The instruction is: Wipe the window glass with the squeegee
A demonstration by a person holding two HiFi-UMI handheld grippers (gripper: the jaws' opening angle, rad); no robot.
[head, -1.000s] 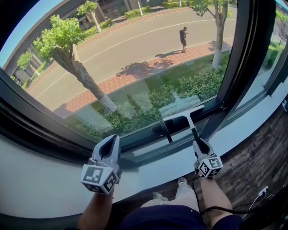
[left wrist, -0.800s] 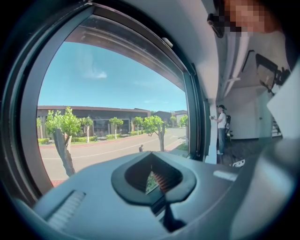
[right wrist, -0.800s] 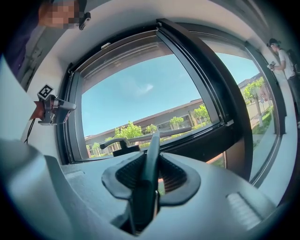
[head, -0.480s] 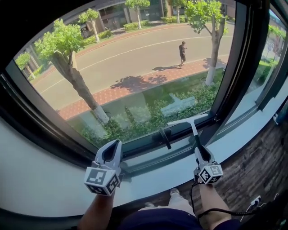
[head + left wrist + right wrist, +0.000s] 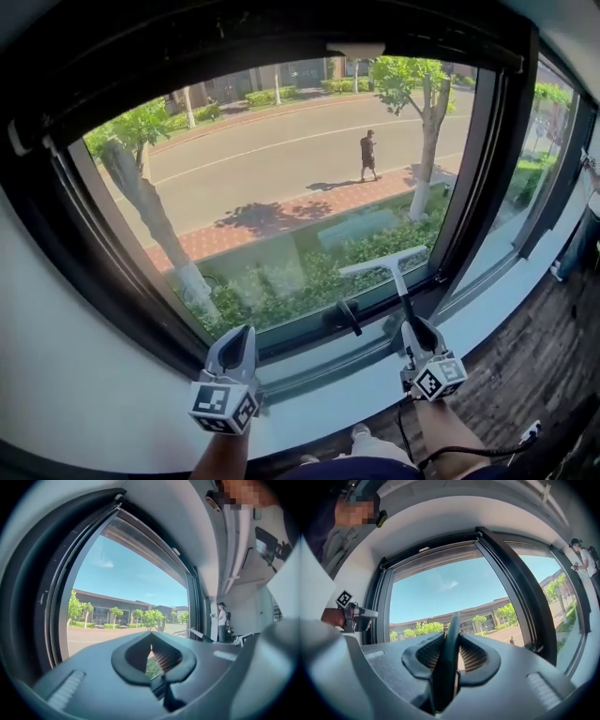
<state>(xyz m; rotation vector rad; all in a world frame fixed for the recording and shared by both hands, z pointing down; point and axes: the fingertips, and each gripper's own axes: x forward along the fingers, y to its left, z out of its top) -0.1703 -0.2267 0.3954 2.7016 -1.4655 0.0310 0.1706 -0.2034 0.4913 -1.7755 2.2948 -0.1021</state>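
Observation:
The squeegee (image 5: 384,263) has its pale blade lying across the lower right of the window glass (image 5: 281,187), just above the bottom frame. Its dark handle runs down into my right gripper (image 5: 411,325), which is shut on it. In the right gripper view the handle (image 5: 449,653) stands upright between the two jaws of the right gripper (image 5: 450,660). My left gripper (image 5: 238,336) hovers over the white sill at the lower left, shut with nothing in it. In the left gripper view only the left gripper (image 5: 154,660) and the pane beyond it show.
A black window handle (image 5: 349,317) sticks out of the bottom frame just left of the squeegee. The white sill (image 5: 309,389) runs under both grippers. A thick dark mullion (image 5: 464,187) bounds the pane on the right, with wooden floor (image 5: 553,366) below. A person (image 5: 584,555) stands indoors, far right.
The head view has tipped up and drawn back, so the whole window now shows. The squeegee blade sits a little higher above the bottom frame. The left gripper has stayed over the sill.

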